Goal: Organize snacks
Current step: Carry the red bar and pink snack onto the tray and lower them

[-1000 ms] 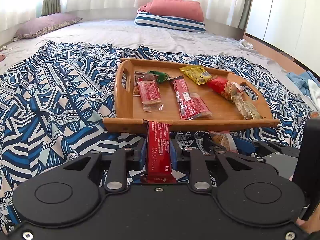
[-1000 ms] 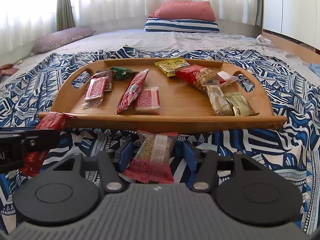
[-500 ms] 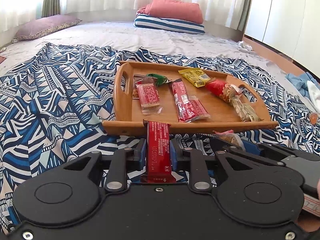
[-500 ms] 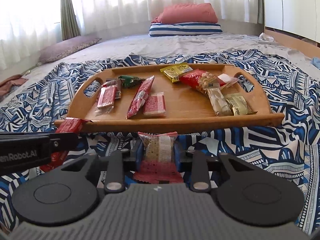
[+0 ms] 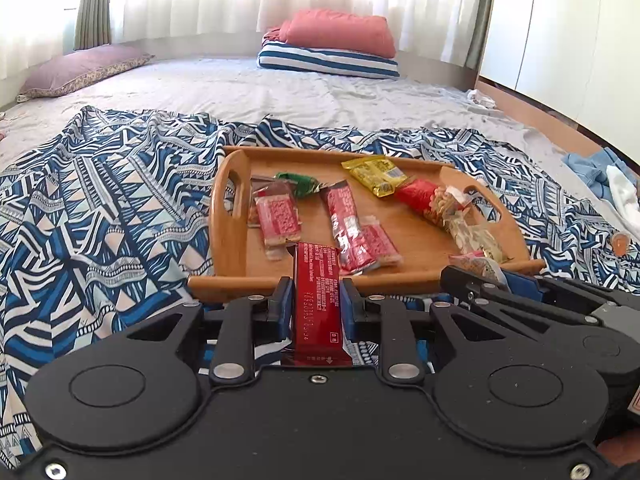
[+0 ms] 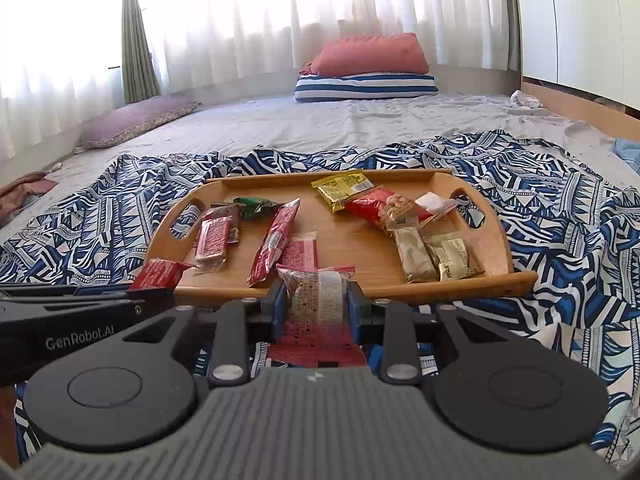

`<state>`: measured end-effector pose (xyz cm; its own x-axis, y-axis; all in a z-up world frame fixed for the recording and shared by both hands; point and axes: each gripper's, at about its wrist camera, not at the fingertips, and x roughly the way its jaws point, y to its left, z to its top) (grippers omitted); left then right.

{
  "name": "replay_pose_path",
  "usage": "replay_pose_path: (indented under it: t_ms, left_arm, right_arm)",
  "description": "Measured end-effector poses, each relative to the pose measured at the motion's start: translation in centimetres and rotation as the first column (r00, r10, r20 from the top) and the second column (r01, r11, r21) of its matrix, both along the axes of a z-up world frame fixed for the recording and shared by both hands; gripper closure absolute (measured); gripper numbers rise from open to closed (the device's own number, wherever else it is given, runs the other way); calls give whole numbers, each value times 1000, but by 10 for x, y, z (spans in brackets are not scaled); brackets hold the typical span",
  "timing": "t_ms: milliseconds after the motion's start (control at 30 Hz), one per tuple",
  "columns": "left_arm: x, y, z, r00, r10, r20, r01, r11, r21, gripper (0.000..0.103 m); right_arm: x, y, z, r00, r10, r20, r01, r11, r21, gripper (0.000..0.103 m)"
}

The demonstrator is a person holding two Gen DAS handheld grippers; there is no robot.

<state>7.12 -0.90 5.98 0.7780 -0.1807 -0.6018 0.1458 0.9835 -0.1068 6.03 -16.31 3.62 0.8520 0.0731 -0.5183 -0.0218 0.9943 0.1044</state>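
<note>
My left gripper (image 5: 316, 296) is shut on a dark red snack bar (image 5: 318, 300), held above the near rim of the wooden tray (image 5: 228, 240). My right gripper (image 6: 318, 300) is shut on a clear and red snack packet (image 6: 318, 300), also above the tray's near rim (image 6: 460, 286). The tray lies on a blue patterned cloth and holds several snacks: red wafer packets (image 5: 278, 218), a long red bar (image 6: 276, 240), a yellow packet (image 6: 342, 188), a nut bag (image 6: 384, 208) and beige bars (image 6: 416, 256). The right gripper (image 5: 480, 276) shows in the left wrist view, the left gripper (image 6: 156, 280) in the right wrist view.
The blue patterned cloth (image 5: 100, 208) covers the near part of a grey bed. Pillows lie at the back: a pink one on a striped one (image 6: 366, 68) and a purple one (image 6: 136, 120). White wardrobes (image 5: 560, 40) stand to the right. Blue clothing (image 5: 600, 168) lies at the right edge.
Both grippers have risen and pulled back a little, each still holding its snack. The tray now sits lower and farther away in both views.
</note>
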Motion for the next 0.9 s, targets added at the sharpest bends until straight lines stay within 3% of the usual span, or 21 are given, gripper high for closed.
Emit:
replay_pose_path:
  t_ms: [600,900]
  left_arm:
    - [35,-13,28,998,-39,50,40,999,-23,80]
    - [70,-10,23,999,-37,-14,36,998,-45,80]
  right_arm:
    - [21,-24,22,999,-33,33,34,999,-26,68]
    - [46,-38,24,999,-34,14,34,999,-24,67]
